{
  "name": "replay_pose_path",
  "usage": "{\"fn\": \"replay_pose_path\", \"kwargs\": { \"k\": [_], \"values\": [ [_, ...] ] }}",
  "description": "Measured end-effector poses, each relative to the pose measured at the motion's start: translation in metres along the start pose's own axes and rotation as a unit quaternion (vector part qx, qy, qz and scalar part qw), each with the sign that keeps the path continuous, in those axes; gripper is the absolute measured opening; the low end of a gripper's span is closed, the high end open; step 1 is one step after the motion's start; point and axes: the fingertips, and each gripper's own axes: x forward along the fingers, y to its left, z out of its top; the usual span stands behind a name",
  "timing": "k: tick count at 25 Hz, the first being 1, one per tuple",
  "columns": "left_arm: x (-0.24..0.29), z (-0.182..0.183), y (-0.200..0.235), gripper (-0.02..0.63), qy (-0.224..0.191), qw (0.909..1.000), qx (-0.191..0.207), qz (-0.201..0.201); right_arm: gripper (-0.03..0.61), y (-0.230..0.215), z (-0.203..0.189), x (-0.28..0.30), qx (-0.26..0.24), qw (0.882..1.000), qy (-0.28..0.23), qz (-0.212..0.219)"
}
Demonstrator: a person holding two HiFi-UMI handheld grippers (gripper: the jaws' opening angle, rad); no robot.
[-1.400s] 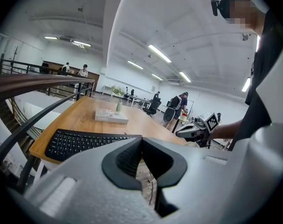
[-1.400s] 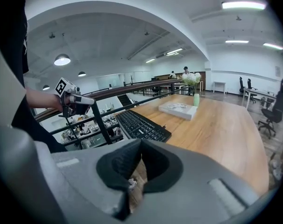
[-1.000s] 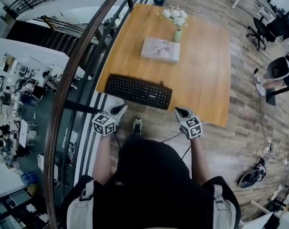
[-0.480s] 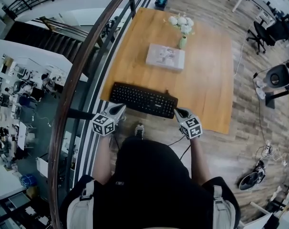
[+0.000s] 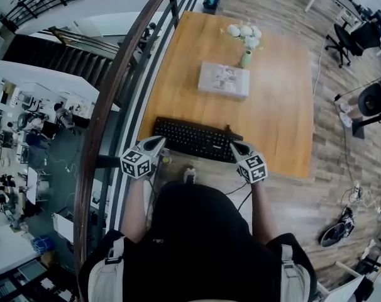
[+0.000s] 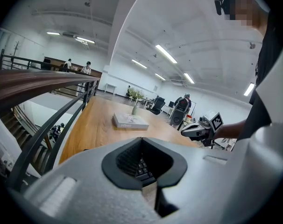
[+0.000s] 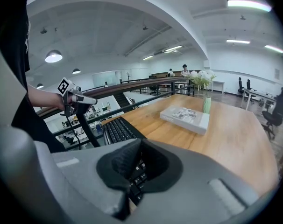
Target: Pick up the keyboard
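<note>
A black keyboard (image 5: pixel 197 139) lies along the near edge of the wooden table (image 5: pixel 275 115). My left gripper (image 5: pixel 159 143) is shut and empty, with its tip at the keyboard's left end. My right gripper (image 5: pixel 236 146) is also shut and empty, its tip at the keyboard's right end. In the left gripper view, keys of the keyboard (image 6: pixel 142 167) show through the closed jaws' notch, and the right gripper (image 6: pixel 198 130) hovers off to the right. The right gripper view shows the keyboard (image 7: pixel 117 129) stretching left towards the left gripper (image 7: pixel 81 98).
A flat white box (image 5: pixel 224 80) lies mid-table behind the keyboard. A vase of white flowers (image 5: pixel 246 39) stands at the far end. A curved railing (image 5: pixel 105 115) runs along the table's left side, with a drop beyond. Office chairs (image 5: pixel 357 36) stand at the right.
Both grippers have moved forward towards the table, from short of its near edge to the keyboard's two ends. Both stayed shut.
</note>
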Motion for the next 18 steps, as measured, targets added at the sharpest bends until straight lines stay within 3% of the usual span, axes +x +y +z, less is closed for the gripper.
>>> {"fn": "replay_pose_path", "kwargs": {
  "k": [18],
  "values": [
    [0.002, 0.008, 0.062, 0.012, 0.024, 0.9996, 0.008, -0.010, 0.005, 0.010, 0.021, 0.052, 0.018, 1.000, 0.010, -0.012]
  ]
}}
